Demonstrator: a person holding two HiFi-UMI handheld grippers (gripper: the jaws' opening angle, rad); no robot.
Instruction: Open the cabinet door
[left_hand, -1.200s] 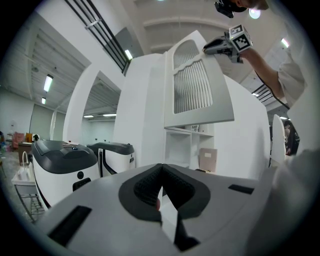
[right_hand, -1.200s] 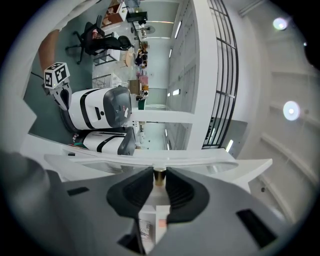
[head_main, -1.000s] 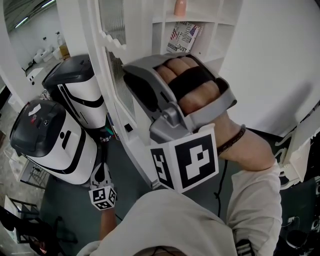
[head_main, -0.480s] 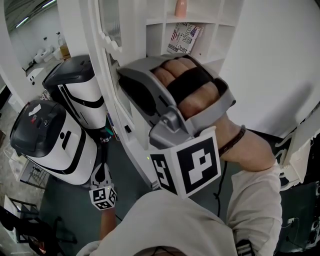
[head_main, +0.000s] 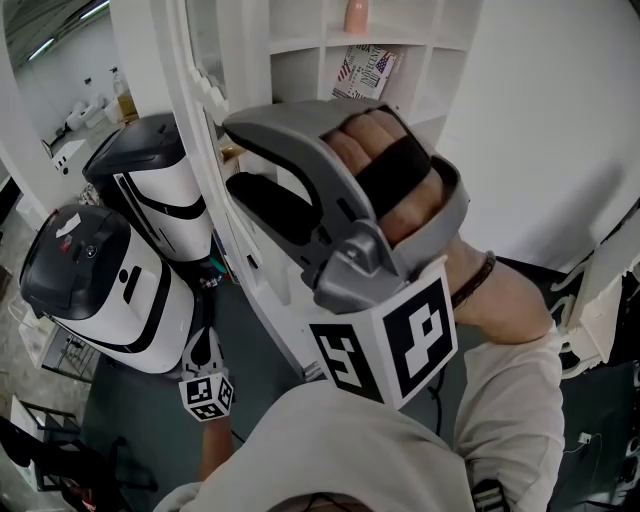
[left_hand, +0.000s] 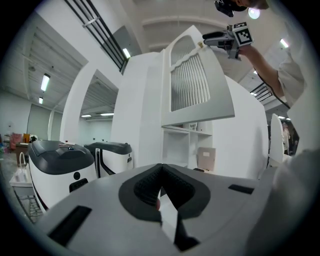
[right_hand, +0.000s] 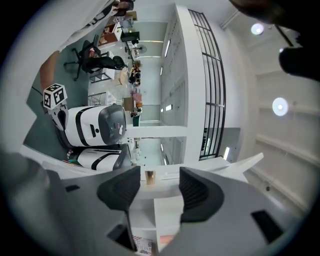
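Right fingers (right_hand: 119, 192): apart, having just been opening; the two dark pads stand on either side of the small brass knob (right_hand: 149, 176) on the cabinet door and do not press on it.
Right gripper (head_main: 240, 155): held up high and about level at the free edge of the cabinet door (left_hand: 192, 80), close to its upper corner.
Left fingers (left_hand: 150, 187): closed, with the ribbed pads meeting in a point.
Left gripper (left_hand: 161, 172): low down, well below the cabinet door and facing it from in front.
Cabinet door: a white frame around a ribbed pane, swung out from the cabinet so that the inside lies open behind it.
Shelves (head_main: 300, 60): white, just behind the cabinet door; a printed booklet (head_main: 365, 72) leans in one compartment and a pink bottle (head_main: 356, 14) stands a level higher.
Machines (head_main: 100, 290): two white-and-black units on the floor, below the cabinet door, on the side away from the shelves.
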